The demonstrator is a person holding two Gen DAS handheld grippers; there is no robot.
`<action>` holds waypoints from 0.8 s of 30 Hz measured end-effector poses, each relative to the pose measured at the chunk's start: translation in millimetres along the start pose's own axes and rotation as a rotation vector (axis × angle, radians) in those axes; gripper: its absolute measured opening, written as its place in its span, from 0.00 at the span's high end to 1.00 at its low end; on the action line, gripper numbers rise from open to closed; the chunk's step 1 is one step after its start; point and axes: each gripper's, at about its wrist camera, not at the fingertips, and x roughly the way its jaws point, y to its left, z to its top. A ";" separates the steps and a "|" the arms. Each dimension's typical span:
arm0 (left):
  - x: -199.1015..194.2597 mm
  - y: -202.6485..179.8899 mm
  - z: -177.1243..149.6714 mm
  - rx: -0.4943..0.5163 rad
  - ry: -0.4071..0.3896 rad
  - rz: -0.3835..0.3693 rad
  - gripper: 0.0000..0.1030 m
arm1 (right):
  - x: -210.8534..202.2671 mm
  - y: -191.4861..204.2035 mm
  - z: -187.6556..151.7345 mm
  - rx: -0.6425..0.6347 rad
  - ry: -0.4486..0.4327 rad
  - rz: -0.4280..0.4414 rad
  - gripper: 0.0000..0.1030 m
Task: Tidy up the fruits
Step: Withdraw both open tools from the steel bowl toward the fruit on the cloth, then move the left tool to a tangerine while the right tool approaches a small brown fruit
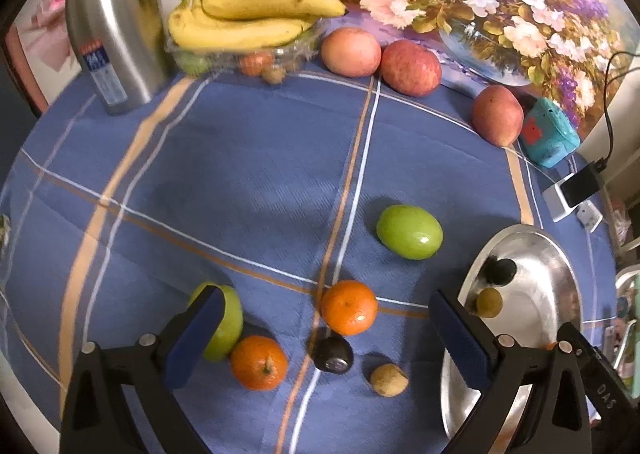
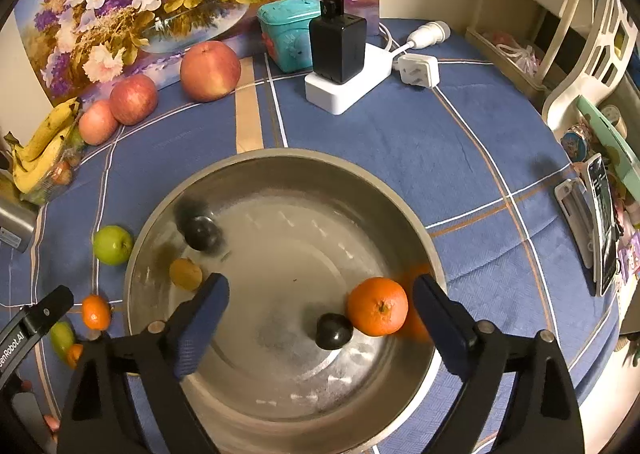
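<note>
Blue tablecloth (image 1: 248, 174); left claw (image 1: 328, 338) finger half-hides green fruit (image 1: 228, 318)

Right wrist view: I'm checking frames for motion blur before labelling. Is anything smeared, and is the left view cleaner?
Right wrist view: the dark plum by the steel bowl's far wall is smeared, and the tangerine trails an orange ghost. Left wrist view: fruit looks sharp; strong fisheye bending in both.

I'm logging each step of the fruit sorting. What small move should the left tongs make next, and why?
Probably lower the left tongs onto the nearest orange and close. They are open and empty, that orange lies loose on the cloth between the fingers, and the steel bowl beside it already holds fruit.
</note>
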 end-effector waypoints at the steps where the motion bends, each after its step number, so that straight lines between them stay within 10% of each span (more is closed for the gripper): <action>1: -1.3 -0.4 0.0 0.007 -0.010 0.003 0.00 | 0.2 0.2 -0.4 0.000 0.000 0.000 0.10; 24: -23.3 12.0 -6.9 0.059 -0.107 0.199 0.00 | -7.5 26.9 -25.9 -0.078 -0.029 0.044 0.09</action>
